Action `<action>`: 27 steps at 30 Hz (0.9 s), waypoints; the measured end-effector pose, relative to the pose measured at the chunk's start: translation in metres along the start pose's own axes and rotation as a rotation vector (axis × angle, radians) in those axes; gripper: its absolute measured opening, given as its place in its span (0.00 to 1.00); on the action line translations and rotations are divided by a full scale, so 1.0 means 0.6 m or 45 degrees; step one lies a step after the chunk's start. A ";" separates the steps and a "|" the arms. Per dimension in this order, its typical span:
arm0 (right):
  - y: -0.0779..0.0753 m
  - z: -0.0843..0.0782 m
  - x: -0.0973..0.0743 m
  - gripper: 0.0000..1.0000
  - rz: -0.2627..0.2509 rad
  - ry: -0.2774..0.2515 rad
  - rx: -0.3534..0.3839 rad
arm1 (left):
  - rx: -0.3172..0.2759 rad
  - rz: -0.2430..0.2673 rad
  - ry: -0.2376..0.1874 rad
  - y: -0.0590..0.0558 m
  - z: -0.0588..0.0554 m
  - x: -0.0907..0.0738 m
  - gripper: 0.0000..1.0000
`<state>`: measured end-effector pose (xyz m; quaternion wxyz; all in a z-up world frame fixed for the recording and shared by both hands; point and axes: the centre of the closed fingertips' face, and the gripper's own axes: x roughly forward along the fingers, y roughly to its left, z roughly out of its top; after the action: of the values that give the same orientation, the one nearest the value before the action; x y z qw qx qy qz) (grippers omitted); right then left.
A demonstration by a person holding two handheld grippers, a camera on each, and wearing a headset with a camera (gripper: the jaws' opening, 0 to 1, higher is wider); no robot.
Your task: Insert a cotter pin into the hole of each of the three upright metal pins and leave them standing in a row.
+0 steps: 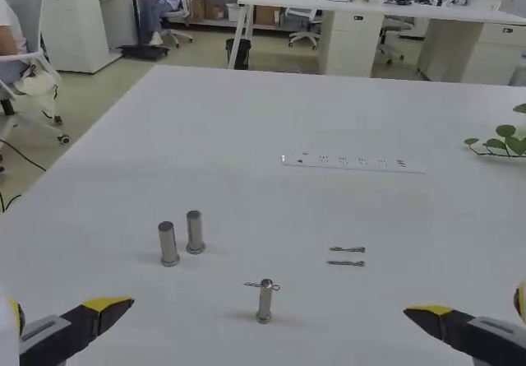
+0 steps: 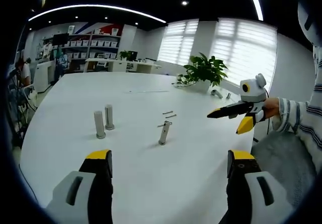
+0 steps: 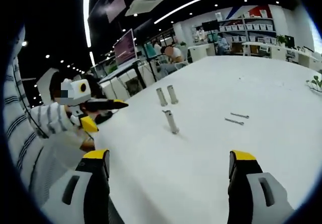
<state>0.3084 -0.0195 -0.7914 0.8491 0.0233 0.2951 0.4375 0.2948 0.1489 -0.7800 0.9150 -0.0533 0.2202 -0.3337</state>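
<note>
Cotter pin (image 1: 262, 285) is sitting through the top of the nearest metal pin (image 1: 265, 300), which is standing upright on the white worktop (image 1: 246, 136), ahead of and between the two hand-held grippers. Two bare metal pins (image 1: 168, 243) (image 1: 195, 232) are standing just beside each other farther out, toward the side of the left hand-held gripper (image 2: 170, 156). Two loose cotter pins (image 1: 347, 249) (image 1: 345, 262) are lying side by side, farther out toward the side of the right hand-held gripper (image 3: 169, 156). Both hand-held grippers are hovering low over the near edge with jaws spread wide, holding nothing.
</note>
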 end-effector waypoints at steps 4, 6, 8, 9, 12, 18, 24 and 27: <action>-0.001 -0.002 -0.007 1.00 -0.022 -0.014 0.033 | 0.005 0.033 0.008 0.022 0.001 0.001 0.96; 0.000 -0.003 -0.010 1.00 -0.029 -0.017 0.043 | -0.019 0.048 0.002 0.038 0.003 0.004 0.94; 0.001 -0.005 -0.013 1.00 -0.037 -0.017 0.047 | -0.065 0.056 -0.046 0.051 0.015 0.008 0.90; 0.002 -0.006 -0.014 1.00 -0.041 -0.016 0.052 | -0.072 0.068 -0.062 0.059 0.021 0.009 0.90; 0.006 -0.007 -0.020 1.00 -0.051 -0.033 0.078 | -0.066 0.144 -0.094 0.094 0.038 0.016 0.89; 0.017 -0.006 -0.021 1.00 -0.057 -0.049 0.100 | -0.086 0.253 -0.176 0.150 0.074 0.034 0.80; 0.013 0.000 -0.025 1.00 -0.082 -0.072 0.133 | -0.060 0.306 -0.192 0.184 0.090 0.059 0.64; 0.014 0.003 -0.028 1.00 -0.091 -0.077 0.128 | -0.065 0.347 -0.172 0.205 0.085 0.075 0.54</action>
<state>0.2956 -0.0266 -0.7793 0.8705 0.0685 0.2915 0.3906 0.4196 0.2127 -0.7809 0.9629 -0.0686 0.1717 -0.1965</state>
